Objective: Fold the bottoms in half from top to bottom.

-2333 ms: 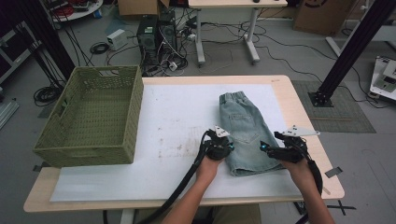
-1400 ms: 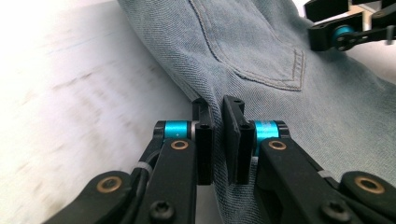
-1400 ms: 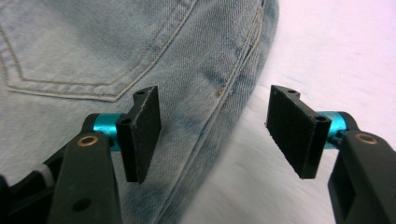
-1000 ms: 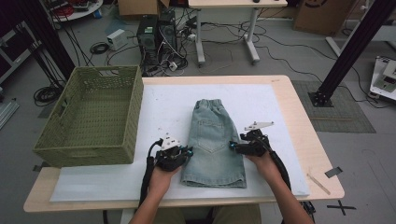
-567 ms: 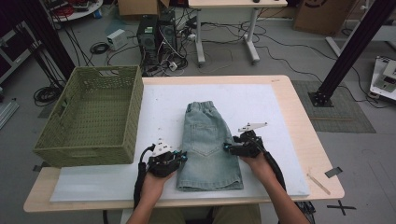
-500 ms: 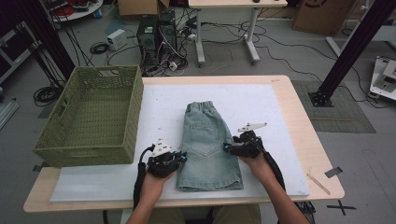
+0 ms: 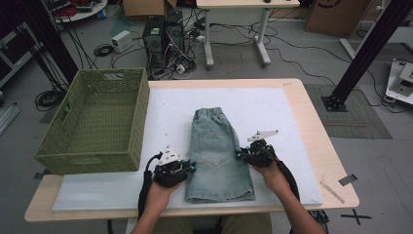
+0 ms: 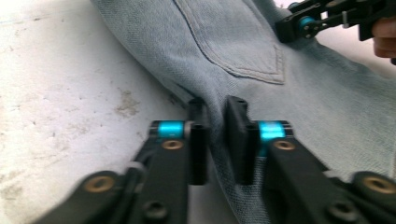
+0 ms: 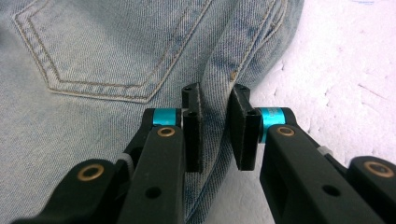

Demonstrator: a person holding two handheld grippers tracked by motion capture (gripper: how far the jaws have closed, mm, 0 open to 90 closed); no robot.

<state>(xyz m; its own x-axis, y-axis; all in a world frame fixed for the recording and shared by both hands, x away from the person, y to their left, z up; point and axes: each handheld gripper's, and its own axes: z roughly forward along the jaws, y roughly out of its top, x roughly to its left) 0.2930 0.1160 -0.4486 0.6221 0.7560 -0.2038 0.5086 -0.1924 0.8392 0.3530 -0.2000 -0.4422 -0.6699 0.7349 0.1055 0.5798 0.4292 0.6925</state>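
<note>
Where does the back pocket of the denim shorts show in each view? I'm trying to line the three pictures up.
High view: back pocket mid-table, centre of the denim shorts.
Left gripper view: pocket top centre, above the fingers.
Right gripper view: pocket upper left.
Shared landmark: the pocket's pointed bottom seam.

I am looking at pale, washed-out blue denim shorts (image 7: 217, 148), their pocket stitching showing tan in the right gripper view. They are lying on a white mat (image 7: 160, 112) that is showing grey smudges, over a light wood table (image 7: 311, 114). The woven basket (image 7: 95, 122) is showing olive green. Both grippers, left gripper (image 8: 214, 128) and right gripper (image 9: 215, 119), are showing black jaws with bright turquoise bands and brass-coloured rivets.
</note>
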